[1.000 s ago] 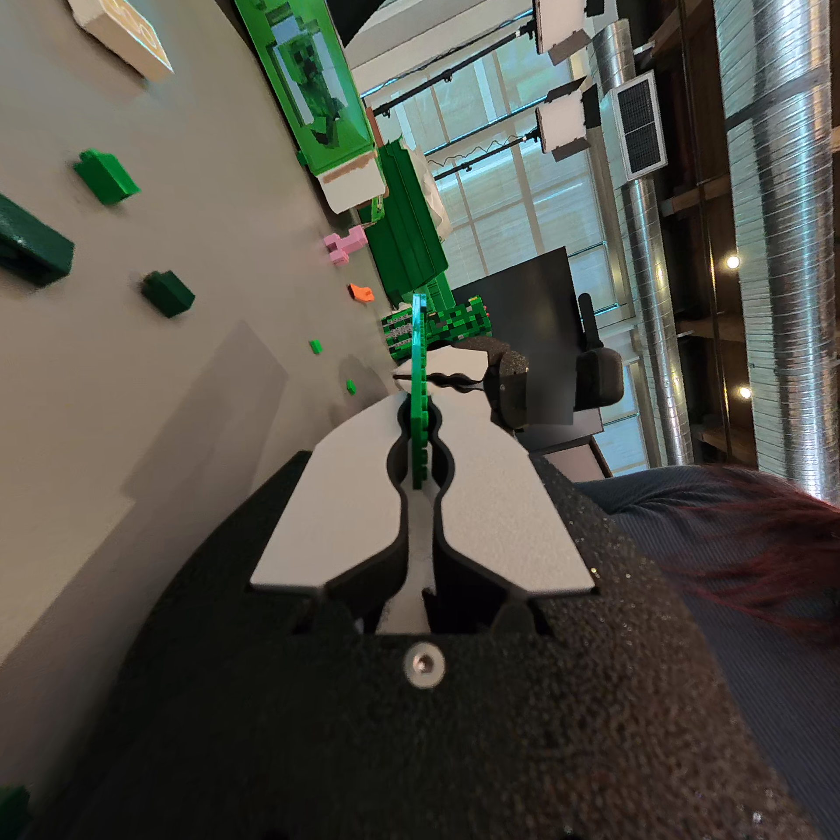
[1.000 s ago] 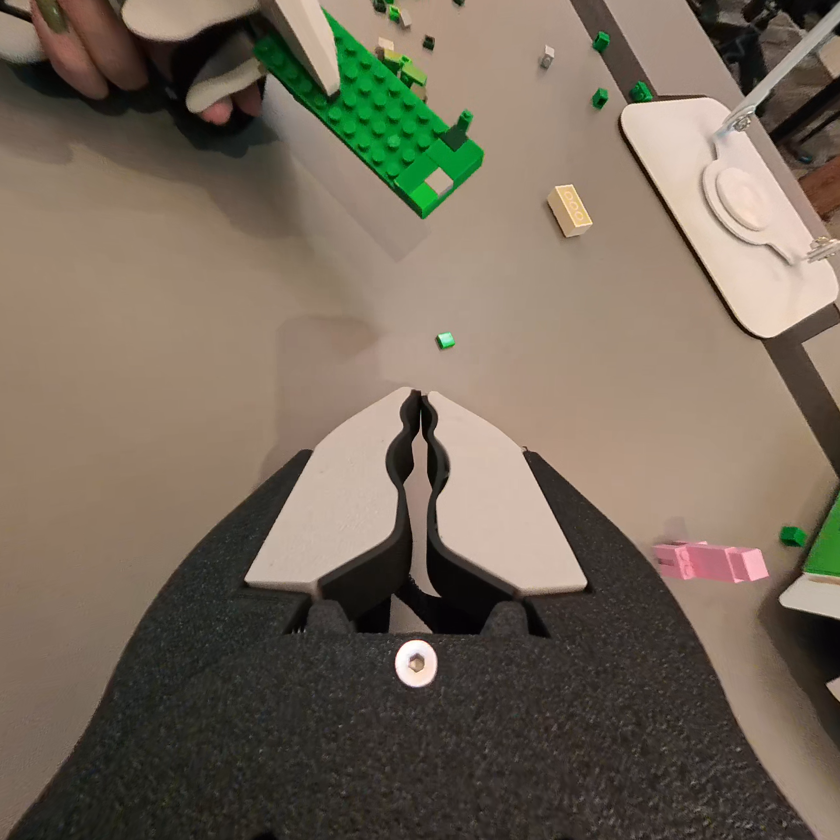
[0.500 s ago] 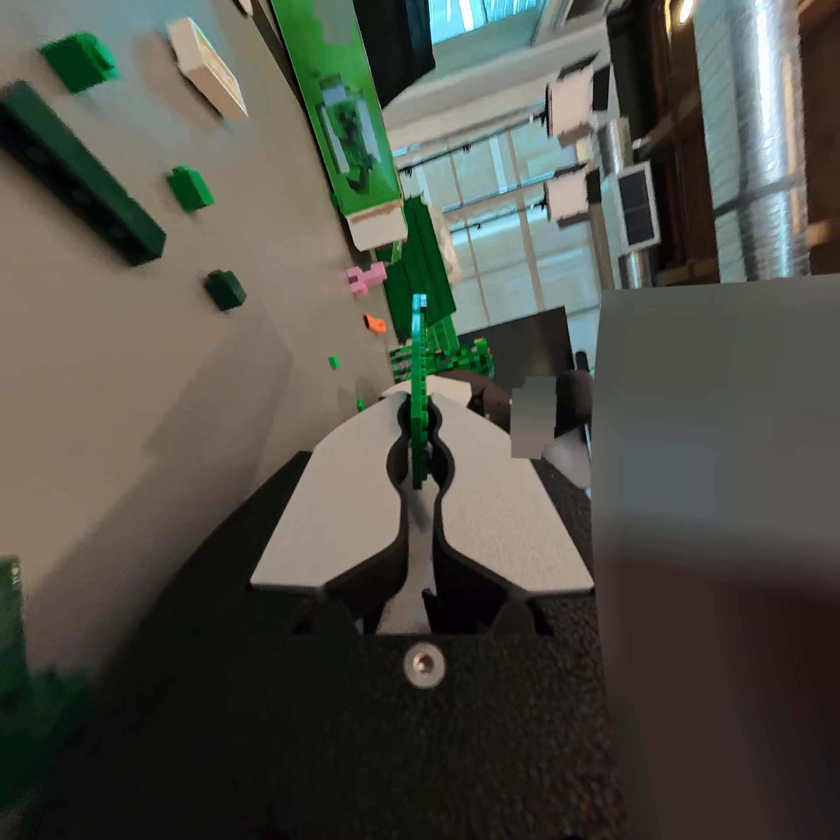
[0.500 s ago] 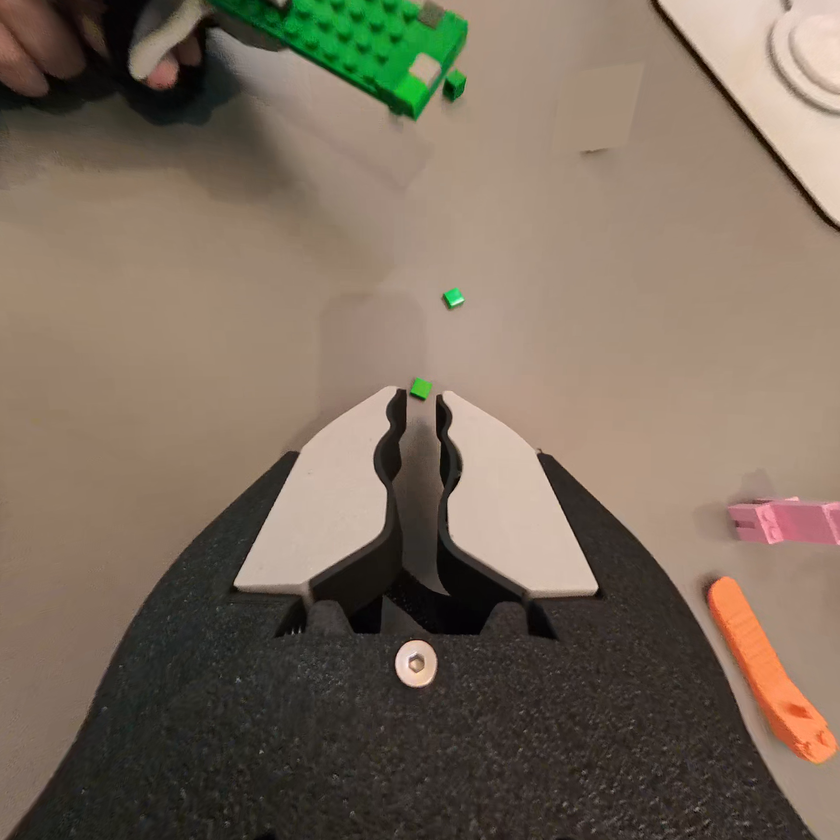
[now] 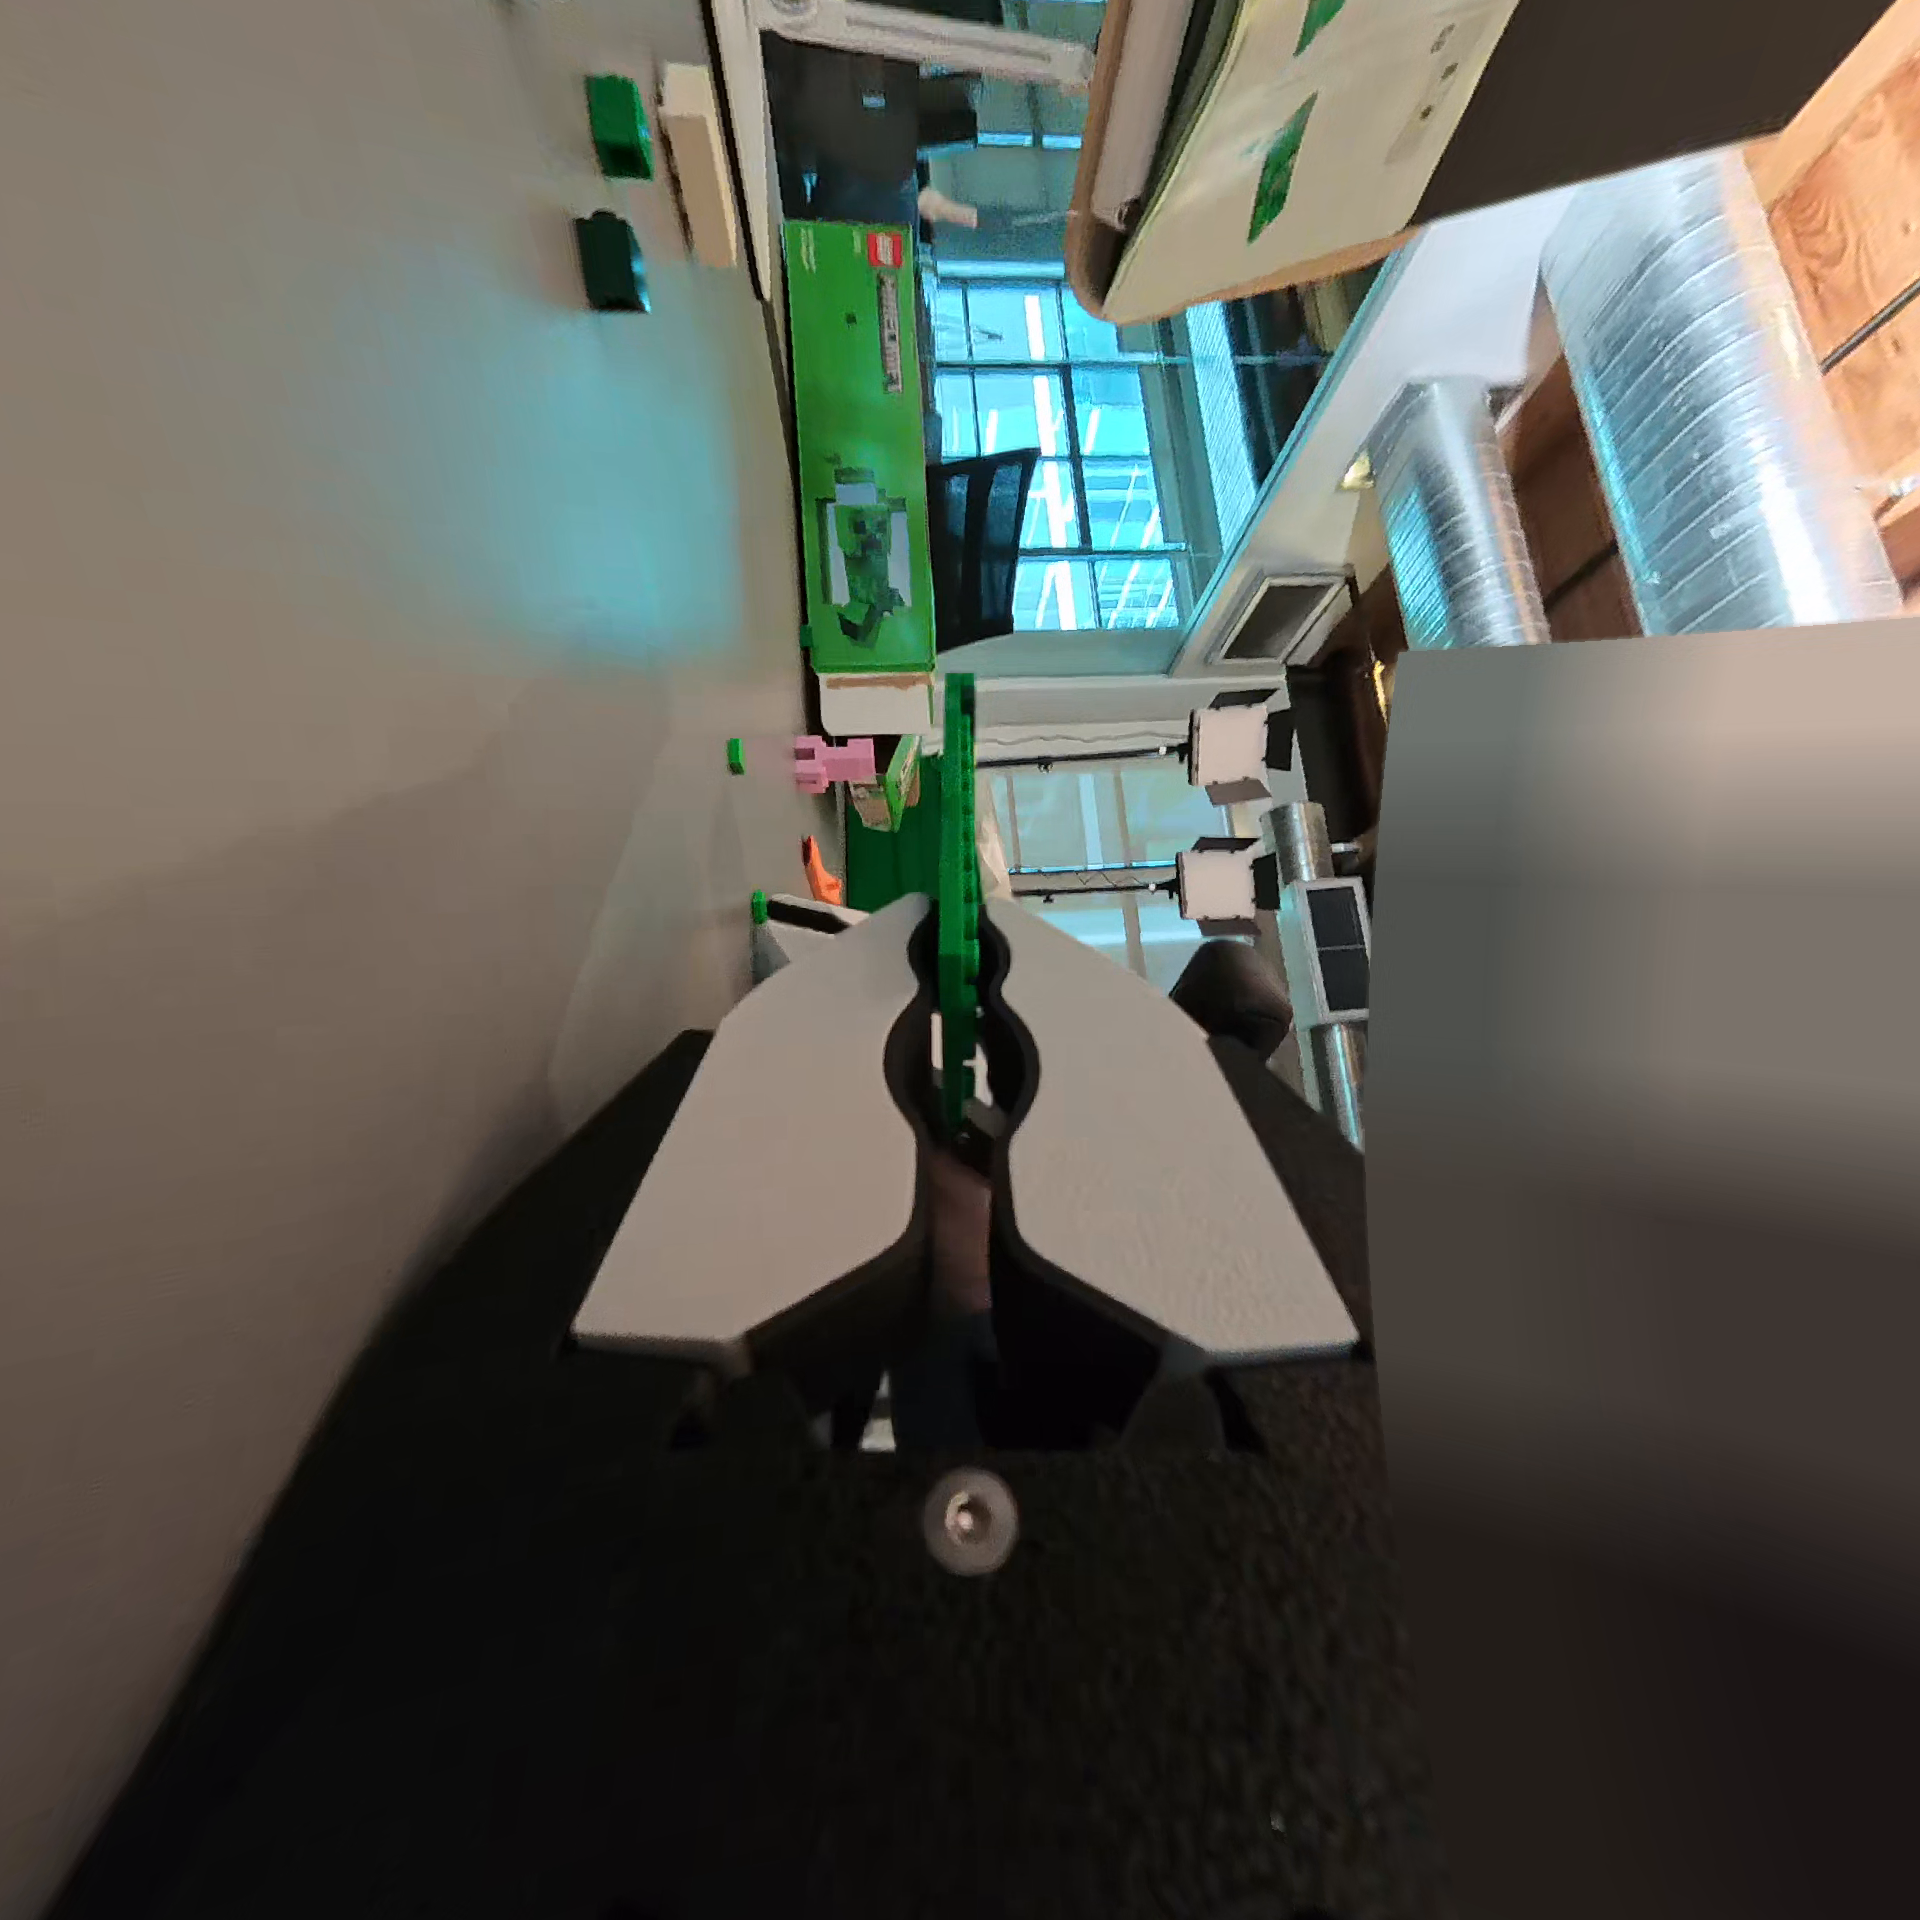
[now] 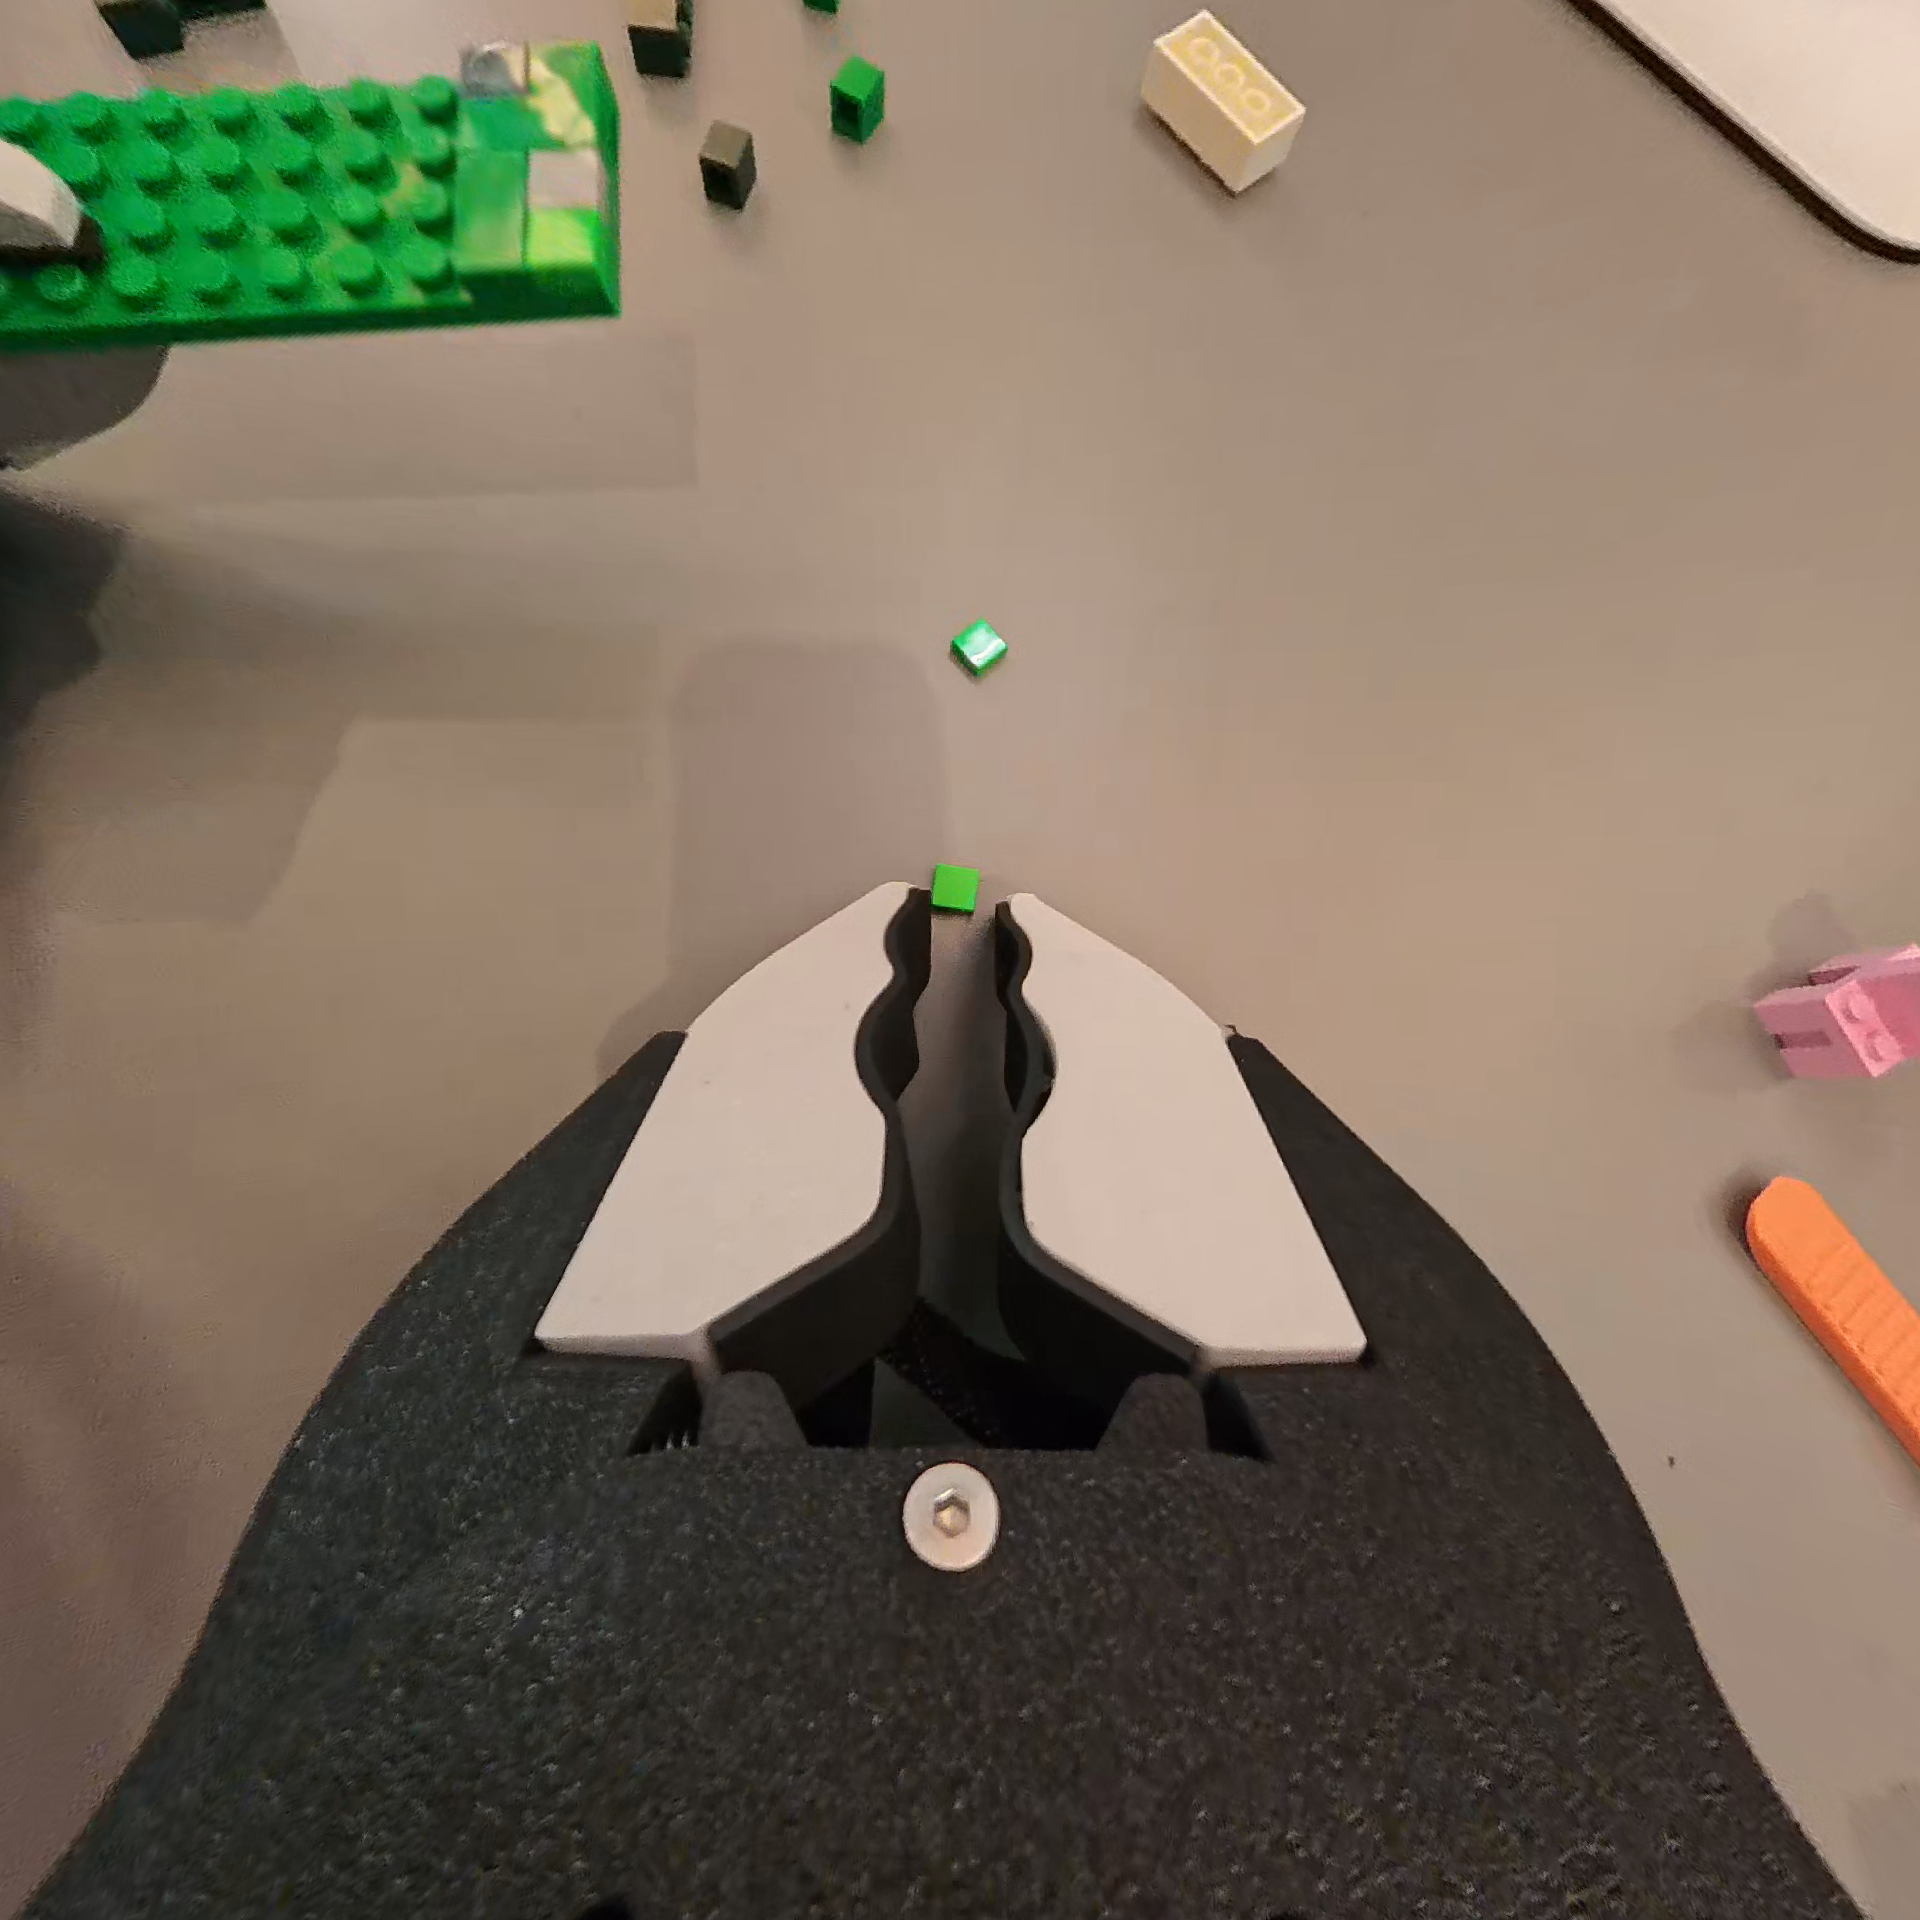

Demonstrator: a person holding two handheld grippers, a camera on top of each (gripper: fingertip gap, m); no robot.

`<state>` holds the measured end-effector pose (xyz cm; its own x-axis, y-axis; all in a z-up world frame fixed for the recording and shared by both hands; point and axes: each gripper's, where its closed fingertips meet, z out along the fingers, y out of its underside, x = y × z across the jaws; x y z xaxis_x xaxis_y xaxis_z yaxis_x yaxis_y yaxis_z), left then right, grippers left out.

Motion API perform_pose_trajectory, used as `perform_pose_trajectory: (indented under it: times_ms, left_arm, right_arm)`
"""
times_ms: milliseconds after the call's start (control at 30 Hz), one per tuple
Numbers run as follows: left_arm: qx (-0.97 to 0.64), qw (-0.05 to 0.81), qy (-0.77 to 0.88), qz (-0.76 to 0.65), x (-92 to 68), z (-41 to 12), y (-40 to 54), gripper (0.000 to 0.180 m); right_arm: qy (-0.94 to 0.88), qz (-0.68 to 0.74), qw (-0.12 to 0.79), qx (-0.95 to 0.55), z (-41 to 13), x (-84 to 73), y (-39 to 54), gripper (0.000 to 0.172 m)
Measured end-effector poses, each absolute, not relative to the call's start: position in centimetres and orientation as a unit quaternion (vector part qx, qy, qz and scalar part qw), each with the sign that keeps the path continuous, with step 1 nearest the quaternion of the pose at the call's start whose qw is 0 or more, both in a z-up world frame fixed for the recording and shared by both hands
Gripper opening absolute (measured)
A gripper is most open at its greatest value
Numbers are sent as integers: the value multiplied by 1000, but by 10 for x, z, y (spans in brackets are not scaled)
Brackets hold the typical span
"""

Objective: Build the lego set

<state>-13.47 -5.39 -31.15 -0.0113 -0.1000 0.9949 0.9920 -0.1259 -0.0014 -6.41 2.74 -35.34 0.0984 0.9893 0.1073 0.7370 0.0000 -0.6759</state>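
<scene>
plate [image 6: 260, 208] green (studded) | tile [image 6: 955, 890] green | brick [image 6: 1221, 99] cream | table [image 6: 1351, 571] grey

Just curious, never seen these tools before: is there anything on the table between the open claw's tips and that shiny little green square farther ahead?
In the right wrist view, one flat green tile lies at the right claw tips; beyond it the grey table is bare up to the shiny green square.

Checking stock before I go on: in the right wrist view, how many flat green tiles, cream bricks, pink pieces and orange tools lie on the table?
Flat green tiles: 2
Cream bricks: 1
Pink pieces: 1
Orange tools: 1
Total: 5
</scene>
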Motion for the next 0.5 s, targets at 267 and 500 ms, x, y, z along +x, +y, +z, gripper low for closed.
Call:
perform_pose_trajectory:
  times_ms: [267, 500]
  left_arm:
    - [-503, 508, -463, -524, -136, -315, -52, 5]
    - [-501, 525, -464, -508, -139, -316, -53, 4]
  right_arm:
    - [-655, 203, 303, -661, -349, -67, 26, 0]
    - [-671, 197, 354, -621, -320, -86, 16, 2]
